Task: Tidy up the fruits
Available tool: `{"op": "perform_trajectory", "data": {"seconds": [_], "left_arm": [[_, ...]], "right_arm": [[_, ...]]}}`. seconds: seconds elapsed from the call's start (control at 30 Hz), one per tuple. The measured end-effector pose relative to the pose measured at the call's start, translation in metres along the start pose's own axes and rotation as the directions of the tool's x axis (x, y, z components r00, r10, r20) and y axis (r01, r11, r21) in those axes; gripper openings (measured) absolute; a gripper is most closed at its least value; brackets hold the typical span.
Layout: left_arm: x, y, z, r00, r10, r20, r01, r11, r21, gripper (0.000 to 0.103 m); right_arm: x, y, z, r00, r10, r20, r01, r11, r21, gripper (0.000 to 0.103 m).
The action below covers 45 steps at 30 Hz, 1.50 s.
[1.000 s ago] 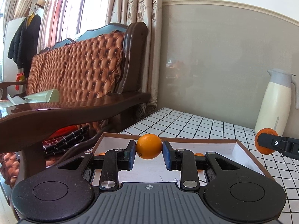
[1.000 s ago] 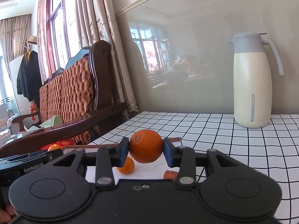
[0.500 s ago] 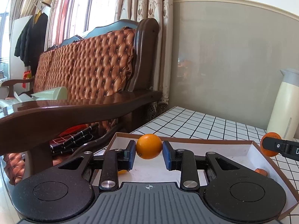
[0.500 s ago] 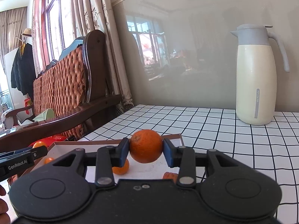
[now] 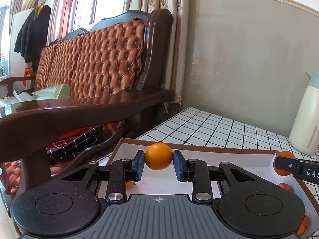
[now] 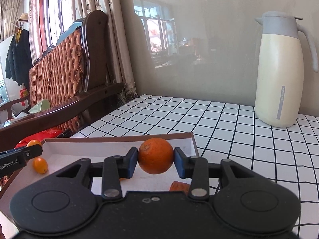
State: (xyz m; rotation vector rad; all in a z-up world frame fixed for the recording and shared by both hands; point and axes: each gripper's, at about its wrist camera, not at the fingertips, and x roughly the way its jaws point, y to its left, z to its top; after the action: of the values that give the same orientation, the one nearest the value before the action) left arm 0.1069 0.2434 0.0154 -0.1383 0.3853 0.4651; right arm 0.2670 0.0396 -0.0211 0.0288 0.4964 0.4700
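My left gripper [image 5: 159, 165] is shut on a smooth orange [image 5: 159, 156] and holds it above the left part of a shallow brown-rimmed box [image 5: 199, 148]. My right gripper [image 6: 156, 161] is shut on a darker orange [image 6: 156, 155] above the right part of the same box [image 6: 119, 138]. The right gripper with its orange shows at the right of the left wrist view [image 5: 284, 166]. A small yellow-orange fruit [image 6: 40, 165] lies on the box floor at the left. Small orange fruits [image 5: 285, 186] lie at the box's right side.
A cream thermos jug [image 6: 278, 69] stands on the white checked table [image 6: 229, 119] at the back right. A wooden sofa with a tufted brown back [image 5: 95, 59] and broad armrest [image 5: 79, 111] runs along the table's left edge. A wall is behind.
Both grippers have moved forward and a little left over the box, each still holding its orange. The box now fills more of both views.
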Motion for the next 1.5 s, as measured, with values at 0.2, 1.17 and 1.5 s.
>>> {"op": "perform_trajectory", "data": {"seconds": [0.2,1.17,1.5], "left_arm": [[-0.004,-0.001,0.006,0.998,0.043,0.035,-0.042,0.999,-0.030,0.103],[-0.142,-0.016,0.009,0.996,0.036,0.083,-0.040,0.998,0.049,0.103],[-0.233,-0.019,0.001,0.995,-0.020,0.098,0.012,0.996,0.086,0.103]], "right_arm": [[-0.020,-0.002,0.005,0.993,-0.059,0.106,0.054,0.997,0.048,0.090],[-0.162,0.002,0.005,0.968,0.041,0.247,-0.055,0.997,0.051,0.097],[-0.235,0.009,-0.015,0.976,0.018,0.218,-0.033,0.997,0.068,0.097]]}}
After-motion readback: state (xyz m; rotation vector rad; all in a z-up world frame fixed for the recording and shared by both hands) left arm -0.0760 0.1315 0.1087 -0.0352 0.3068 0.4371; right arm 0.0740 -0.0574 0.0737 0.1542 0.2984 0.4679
